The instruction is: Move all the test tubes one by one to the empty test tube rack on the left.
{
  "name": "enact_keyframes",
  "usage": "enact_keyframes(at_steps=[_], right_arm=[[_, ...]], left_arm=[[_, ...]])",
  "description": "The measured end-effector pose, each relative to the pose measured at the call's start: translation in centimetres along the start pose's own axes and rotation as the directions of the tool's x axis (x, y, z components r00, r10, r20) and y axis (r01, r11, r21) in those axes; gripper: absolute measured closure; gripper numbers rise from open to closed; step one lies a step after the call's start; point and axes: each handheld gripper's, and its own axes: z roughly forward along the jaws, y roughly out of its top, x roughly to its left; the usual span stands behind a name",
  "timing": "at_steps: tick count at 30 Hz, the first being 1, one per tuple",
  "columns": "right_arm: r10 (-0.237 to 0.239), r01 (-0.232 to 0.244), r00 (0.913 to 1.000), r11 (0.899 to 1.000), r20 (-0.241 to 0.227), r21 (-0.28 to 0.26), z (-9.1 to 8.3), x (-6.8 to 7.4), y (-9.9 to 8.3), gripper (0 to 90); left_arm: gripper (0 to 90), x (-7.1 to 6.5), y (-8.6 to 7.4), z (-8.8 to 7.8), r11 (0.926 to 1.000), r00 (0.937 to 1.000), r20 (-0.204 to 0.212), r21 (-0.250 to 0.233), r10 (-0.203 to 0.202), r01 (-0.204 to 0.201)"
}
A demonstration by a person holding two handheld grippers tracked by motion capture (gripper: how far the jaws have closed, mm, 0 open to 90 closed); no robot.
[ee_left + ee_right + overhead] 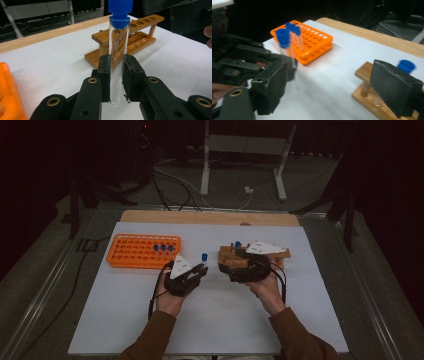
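Standing upright between left fingers [136, 75]: capped tube [118, 60].

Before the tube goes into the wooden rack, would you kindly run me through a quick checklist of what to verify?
1. Left gripper shut on the test tube: ok.
2. Tube upright, blue cap on top: ok.
3. Tube's round bottom clear of the white table cover: cannot tell.
4. Wooden rack has free holes in its top bar: ok.
5. Right gripper open, its jaws on either side of the rack's end: ok.
6. Rack actually steadied by that gripper: cannot tell.
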Motion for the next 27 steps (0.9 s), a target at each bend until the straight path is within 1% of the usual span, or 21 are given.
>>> enact_keyframes(at_steps=[6,8,13,18,22,27], right_arm=[[0.011,-0.011,0.9992,1.0,0.038,0.004,-0.6,-1.2,-0.8,3.9],[0.018,-0.018,0.999,1.0,0.042,0.004,-0.8,-1.6,-1.0,3.2],[0.029,-0.029,0.9972,1.0,0.069,0.0,-1.5,-2.4,-1.3,1.2],[0.027,-0.028,0.9954,1.0,0.091,0.004,-2.2,-3.1,-1.8,0.0],[0.041,-0.042,0.9935,0.999,0.106,0.001,-2.8,-3.7,-2.3,0.0],[0.048,-0.046,0.9917,0.999,0.119,-0.013,-3.4,-4.1,-2.5,0.0]], left_arm=[[78.4,1.0,-0.3,-0.7,0.9995,0.9994,-0.013,-0.006,-0.031,0.031],[78.4,1.2,-0.4,-1.0,0.9994,0.9992,-0.019,-0.008,-0.034,0.034],[78.4,1.7,-0.5,-1.6,0.9991,0.9987,-0.034,-0.015,-0.039,0.039],[78.4,2.3,-0.5,-2.4,0.998,0.9973,-0.045,-0.03,-0.058,0.056],[78.4,2.9,-0.6,-3.0,0.9972,0.9961,-0.057,-0.037,-0.067,0.065],[78.4,3.4,-0.6,-3.8,0.9959,0.9943,-0.073,-0.051,-0.078,0.075]])
